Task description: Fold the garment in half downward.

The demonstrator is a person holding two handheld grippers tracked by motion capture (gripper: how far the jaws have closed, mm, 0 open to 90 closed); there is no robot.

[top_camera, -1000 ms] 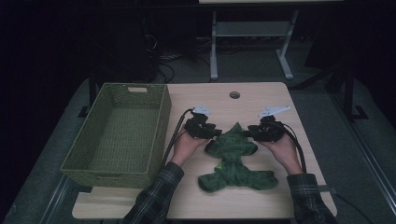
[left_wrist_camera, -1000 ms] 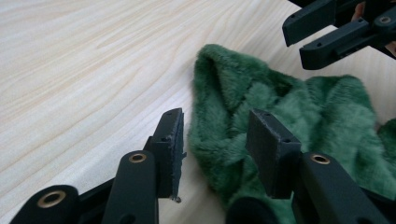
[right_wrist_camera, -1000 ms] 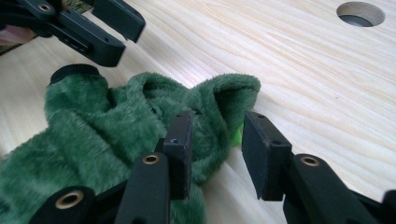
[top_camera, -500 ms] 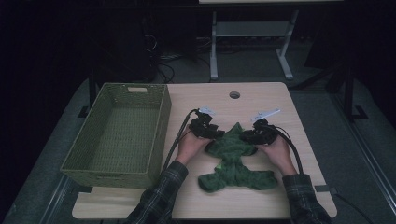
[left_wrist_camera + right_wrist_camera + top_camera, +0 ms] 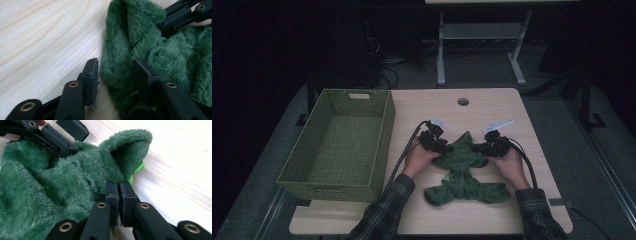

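From the high view a green fleece cloth (image 5: 464, 172) lies crumpled on the light wooden table (image 5: 492, 107), to the right of a woven green basket (image 5: 339, 142); the left gripper (image 5: 438, 145) sits at the cloth's upper left edge and the right gripper (image 5: 486, 148) at its upper right, but that view is too dim and distant to read the jaws. The left gripper view supplies this: its jaws stand apart, having just been narrowing, with a fold of the cloth's edge (image 5: 117, 72) between them, the left pad (image 5: 93, 75) clear of the pile. The right gripper view shows its jaws drawn almost together, having just closed, pinching the fleece edge (image 5: 110, 173); a bright green tag (image 5: 136, 172) peeks from beneath.
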